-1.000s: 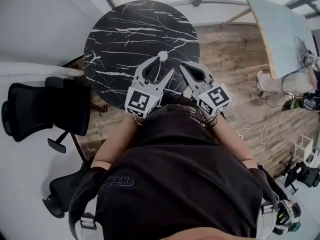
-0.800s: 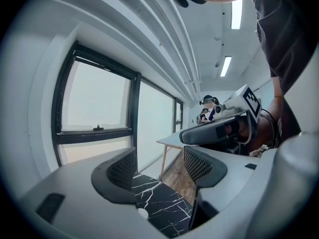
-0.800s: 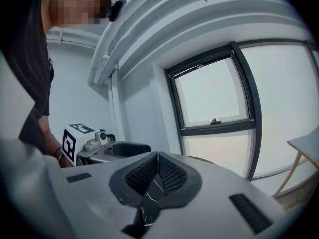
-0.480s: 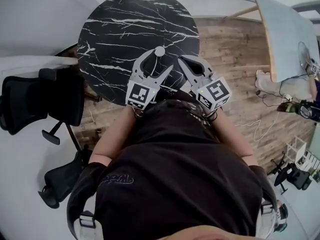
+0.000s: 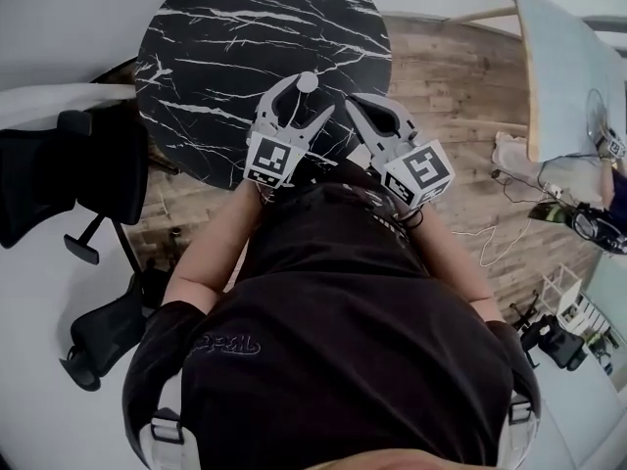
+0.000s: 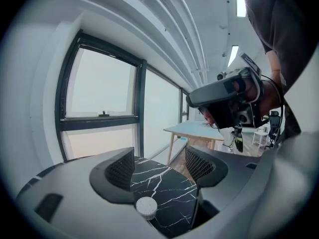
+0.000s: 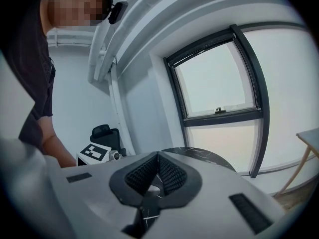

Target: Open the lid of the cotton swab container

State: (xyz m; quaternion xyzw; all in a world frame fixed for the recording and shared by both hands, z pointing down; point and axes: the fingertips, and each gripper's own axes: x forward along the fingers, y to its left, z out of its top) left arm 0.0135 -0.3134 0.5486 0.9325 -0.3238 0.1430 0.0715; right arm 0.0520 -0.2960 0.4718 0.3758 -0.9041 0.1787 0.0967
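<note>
At the far left of the head view a black office chair (image 5: 69, 179) stands beside the round, black, white-veined surface (image 5: 216, 47). Over the near part of that surface the person holds the left tongs (image 5: 312, 98), with the marker cube (image 5: 272, 160) at their back. Their jaws have just been opening and stand spread wide. The cotton swab container (image 5: 307, 82), small, round and white, stands on the surface at the mouth of that gap, close to the tip of the left-hand jaw. The left gripper view shows it low between the two ribbed pads (image 6: 122, 167), nearer the left-hand one, and neither pad presses on it. Just to the right, the right tongs (image 5: 355, 106) point over the same surface and are pressed together. In the right gripper view their meshed pads (image 7: 142, 176) meet face to face in a closed point. The person's dark shirt (image 5: 343, 341) fills the lower half of the head view. Further right lies a wooden plank floor (image 5: 451, 76), and at the far right stands a pale-topped table (image 5: 558, 57).
</note>
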